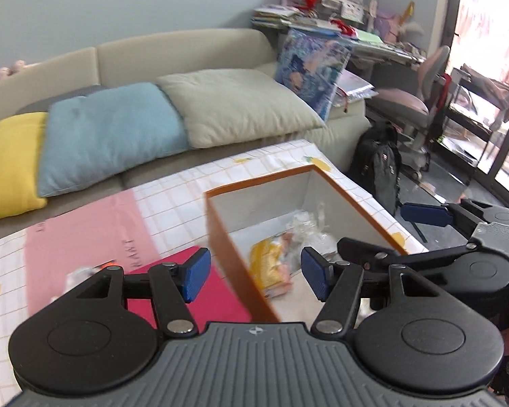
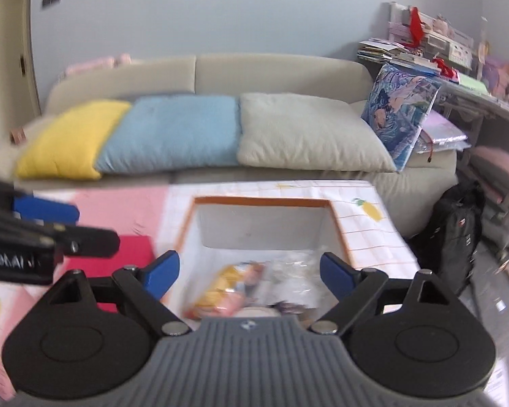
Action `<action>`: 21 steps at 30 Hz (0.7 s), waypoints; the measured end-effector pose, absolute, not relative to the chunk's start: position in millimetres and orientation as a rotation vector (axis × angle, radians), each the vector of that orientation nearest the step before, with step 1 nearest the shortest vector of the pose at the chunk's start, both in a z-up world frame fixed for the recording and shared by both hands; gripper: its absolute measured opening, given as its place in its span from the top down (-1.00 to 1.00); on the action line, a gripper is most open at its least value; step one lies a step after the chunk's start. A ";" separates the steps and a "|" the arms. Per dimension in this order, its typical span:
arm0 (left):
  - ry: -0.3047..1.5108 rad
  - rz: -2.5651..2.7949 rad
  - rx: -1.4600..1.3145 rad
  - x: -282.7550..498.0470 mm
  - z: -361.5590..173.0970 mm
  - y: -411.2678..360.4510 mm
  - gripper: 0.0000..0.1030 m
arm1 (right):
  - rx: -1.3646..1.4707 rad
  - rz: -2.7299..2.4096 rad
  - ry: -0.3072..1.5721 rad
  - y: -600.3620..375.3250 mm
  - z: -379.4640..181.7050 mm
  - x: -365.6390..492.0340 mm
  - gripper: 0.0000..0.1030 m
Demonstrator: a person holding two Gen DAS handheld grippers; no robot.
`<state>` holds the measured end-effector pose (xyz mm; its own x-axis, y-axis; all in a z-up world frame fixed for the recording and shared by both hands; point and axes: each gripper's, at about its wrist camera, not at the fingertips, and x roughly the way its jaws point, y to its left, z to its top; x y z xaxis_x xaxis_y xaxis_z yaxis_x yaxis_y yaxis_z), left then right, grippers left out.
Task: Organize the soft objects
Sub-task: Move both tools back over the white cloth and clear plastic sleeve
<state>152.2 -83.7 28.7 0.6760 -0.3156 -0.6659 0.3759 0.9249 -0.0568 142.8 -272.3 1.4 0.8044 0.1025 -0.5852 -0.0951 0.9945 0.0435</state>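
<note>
An open orange box with white inner walls stands on the checked tablecloth. Inside it lie a yellow and pink soft packet and crumpled clear plastic bags. My left gripper is open and empty, straddling the box's left wall. My right gripper is open and empty above the box's near end; in the left wrist view it reaches in from the right. My left gripper shows at the left edge of the right wrist view.
A red flat piece and a pink sheet lie left of the box. Behind the table a beige sofa holds yellow, blue, beige and printed cushions. A black backpack, chair and cluttered desk are at right.
</note>
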 end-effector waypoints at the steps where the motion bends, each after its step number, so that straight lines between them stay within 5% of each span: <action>1: 0.722 -0.374 0.087 145.4 29.4 -77.6 -0.40 | 0.031 0.106 0.623 -267.3 2.4 137.2 -0.71; 21: 0.780 -0.088 -0.152 63.0 -21.5 52.4 -0.40 | 0.061 0.275 0.759 -159.7 -32.8 72.9 -0.86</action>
<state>63.0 52.4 -21.5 0.7080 -0.1353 -0.6931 0.0230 0.9854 -0.1689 72.9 -159.7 -32.8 0.6913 0.2678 -0.6711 -0.2238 0.9625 0.1536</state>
